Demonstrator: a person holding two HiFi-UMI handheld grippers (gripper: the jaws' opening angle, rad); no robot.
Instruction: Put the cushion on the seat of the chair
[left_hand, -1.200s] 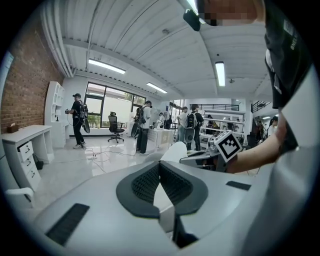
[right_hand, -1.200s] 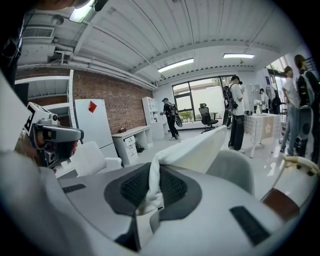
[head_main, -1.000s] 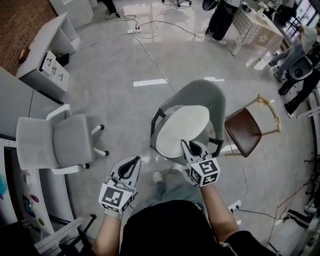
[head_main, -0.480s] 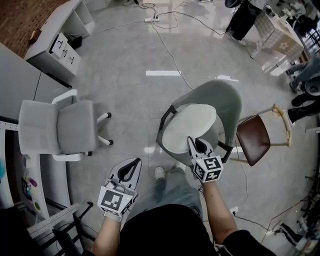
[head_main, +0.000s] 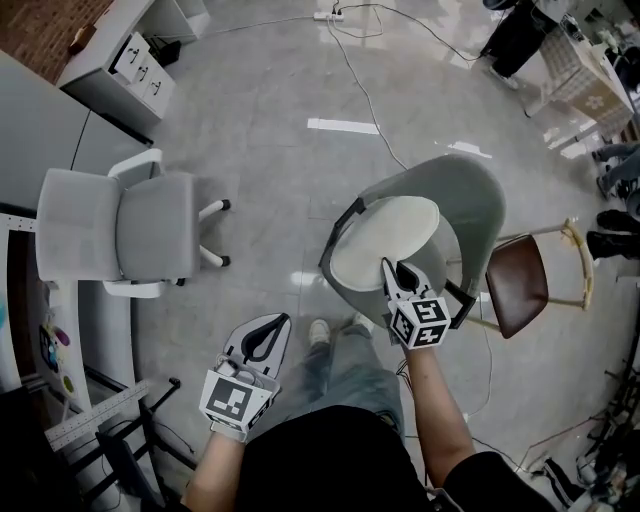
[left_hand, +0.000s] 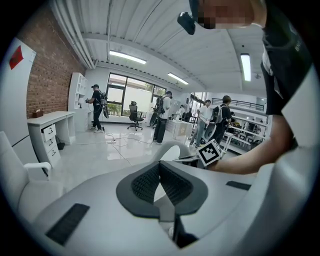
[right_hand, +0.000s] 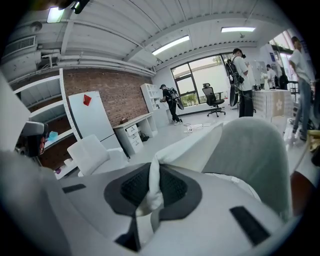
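Observation:
A round off-white cushion lies tilted inside the shell of a grey chair, over its seat. My right gripper is shut on the cushion's near edge. In the right gripper view the pale cushion is pinched between the dark pads, with the grey chair back behind it. My left gripper hangs low at the left, apart from the chair. Its jaws meet at the tips with nothing between them, as the left gripper view shows.
A white office chair stands at the left. A brown wooden chair sits close by the grey chair's right side. Cables run across the glossy floor. A desk with drawers is at top left. My shoe is near the chair.
The right gripper has sunk with the cushion, which now sits lower inside the chair's shell. The left gripper has dropped a little. Both grips are unchanged.

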